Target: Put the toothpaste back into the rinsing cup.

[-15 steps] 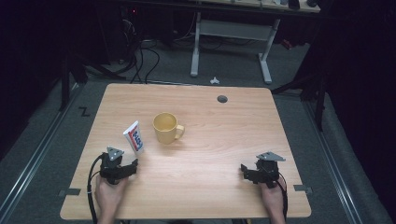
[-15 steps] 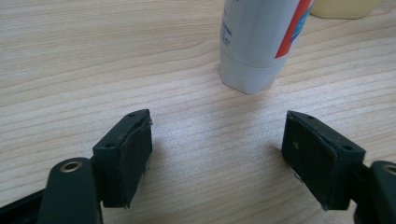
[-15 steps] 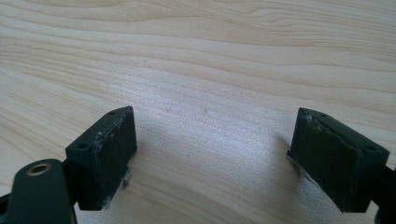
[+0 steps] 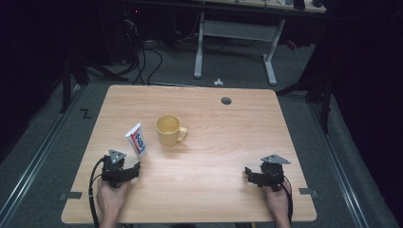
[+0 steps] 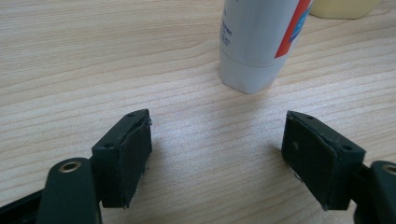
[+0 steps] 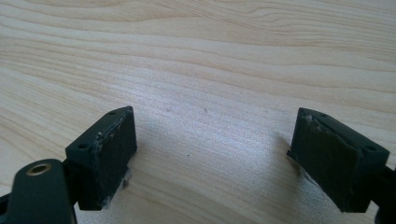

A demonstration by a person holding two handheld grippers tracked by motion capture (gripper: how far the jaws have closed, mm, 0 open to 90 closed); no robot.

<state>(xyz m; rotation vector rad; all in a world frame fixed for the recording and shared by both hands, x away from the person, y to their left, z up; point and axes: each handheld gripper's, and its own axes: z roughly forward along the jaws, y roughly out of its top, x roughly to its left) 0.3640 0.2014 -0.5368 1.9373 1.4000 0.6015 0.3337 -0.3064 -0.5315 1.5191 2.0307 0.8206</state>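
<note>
In the high view we see the left claw (image 4: 134, 169) at lower left of the counter (image 4: 228, 142), just below a standing toothpaste tube (image 4: 136, 140); a yellow mug (image 4: 169, 129) sits right of the tube. The right claw (image 4: 249, 173) rests at lower right.

In the left gripper view, our jaws stand apart, with the tube (image 5: 259, 42) at upper centre, untouched.

In the right gripper view, jaws apart over bare wood.

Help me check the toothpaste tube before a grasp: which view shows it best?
The high view: the whole toothpaste tube stands cap-down beside the yellow mug. The left gripper view shows its cap end close up, top cropped. The right gripper view faces bare table.
</note>
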